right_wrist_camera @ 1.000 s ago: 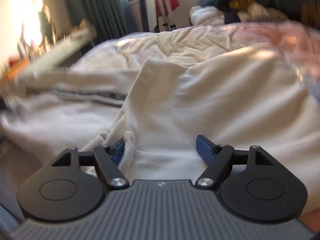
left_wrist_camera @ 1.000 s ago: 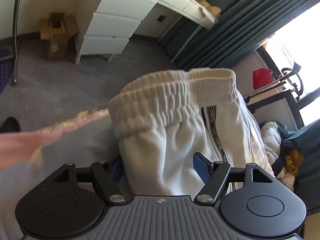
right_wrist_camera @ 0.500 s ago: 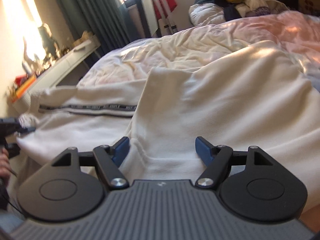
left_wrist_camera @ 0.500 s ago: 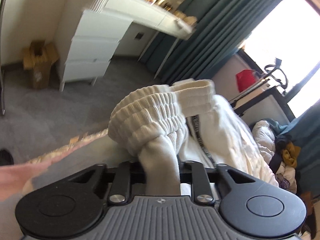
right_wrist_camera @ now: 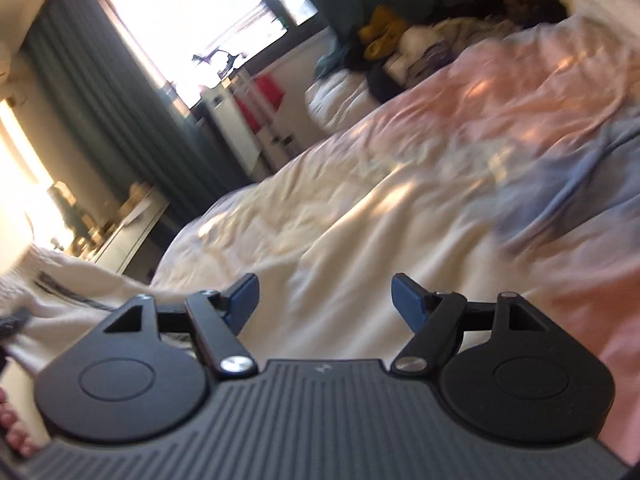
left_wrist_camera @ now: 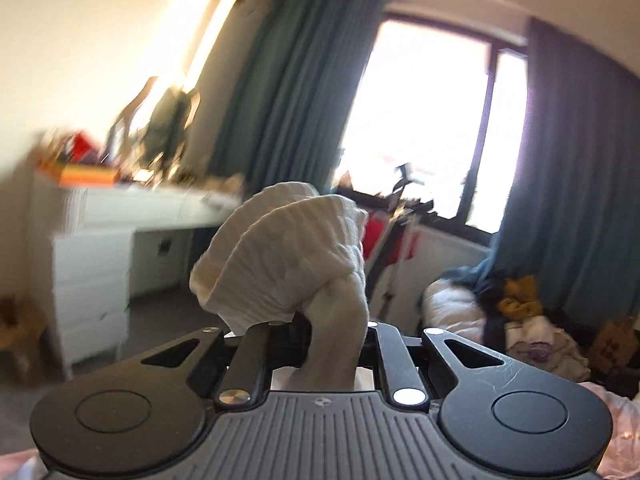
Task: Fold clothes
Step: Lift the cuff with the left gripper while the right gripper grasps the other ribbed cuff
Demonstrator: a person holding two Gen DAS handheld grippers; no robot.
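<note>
The left tool (left_wrist_camera: 332,344) pinches the white pants' waistband (left_wrist_camera: 288,256) aloft, their length trailing toward the spread, empty right tool (right_wrist_camera: 324,300) over the bed (right_wrist_camera: 360,208).

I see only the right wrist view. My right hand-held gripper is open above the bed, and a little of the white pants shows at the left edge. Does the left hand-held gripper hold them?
Observer: Yes. The left hand-held gripper is shut on the white pants, just under the elastic waistband. Its jaws have just been closing.
Operator: Does the waistband lie on the bed?
Observer: No. In the left wrist view it is bunched up in the air, in front of the window.
Operator: What stands to the left of it there?
Observer: A white desk with drawers, blurred.
</note>
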